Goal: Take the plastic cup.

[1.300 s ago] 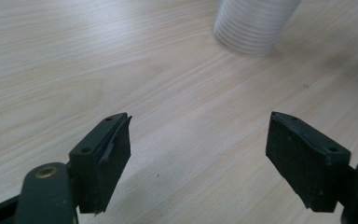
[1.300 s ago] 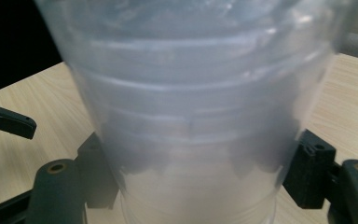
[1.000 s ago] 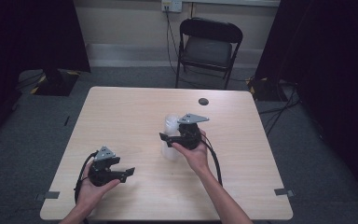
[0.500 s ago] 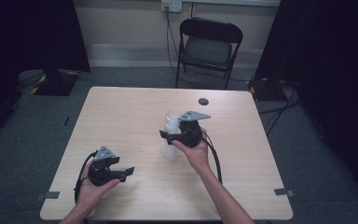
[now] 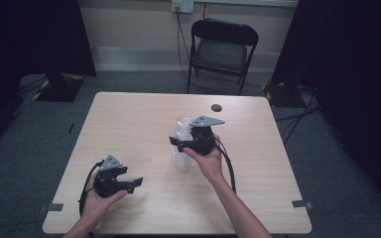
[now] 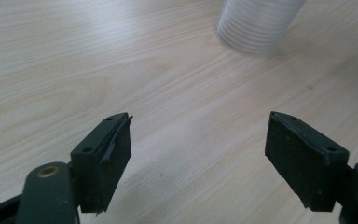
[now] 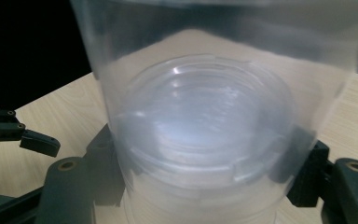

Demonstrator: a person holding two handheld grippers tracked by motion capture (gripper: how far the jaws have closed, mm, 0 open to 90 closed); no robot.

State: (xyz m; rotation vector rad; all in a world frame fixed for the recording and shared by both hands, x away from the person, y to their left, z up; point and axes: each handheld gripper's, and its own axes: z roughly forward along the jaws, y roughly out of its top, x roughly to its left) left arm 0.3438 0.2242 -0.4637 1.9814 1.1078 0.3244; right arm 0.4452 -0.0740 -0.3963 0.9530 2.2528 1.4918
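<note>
- Standing upright near the middle of the pale wooden desk (image 5: pixel 129 124): a clear ribbed plastic container (image 5: pixel 181 144), tall and cylindrical.
- Closing in on that container from its right side: the right tongs (image 5: pixel 181 145), their black jaws having just been narrowing, now sitting on either side of the wall low down, seemingly pressing on it.
- Looking through the blurred clear wall in the right gripper view: nothing lying inside the container (image 7: pixel 205 140), apparently empty, only moulded rings catching light.
- Resting low at the near left of the desk, well apart from the container: the left tongs (image 5: pixel 134 183), jaws spread wide with nothing between them.
- Lying alone near the far edge of the desk: a small dark round disc (image 5: pixel 217 107), possibly a lid; too small for telling.
- Risking, as a judgement: squeezing the thin wall out of shape, or slipping on smooth plastic during lifting.
- Risking also: tipping, since gripping so low leaves the tall top free for swaying.
</note>
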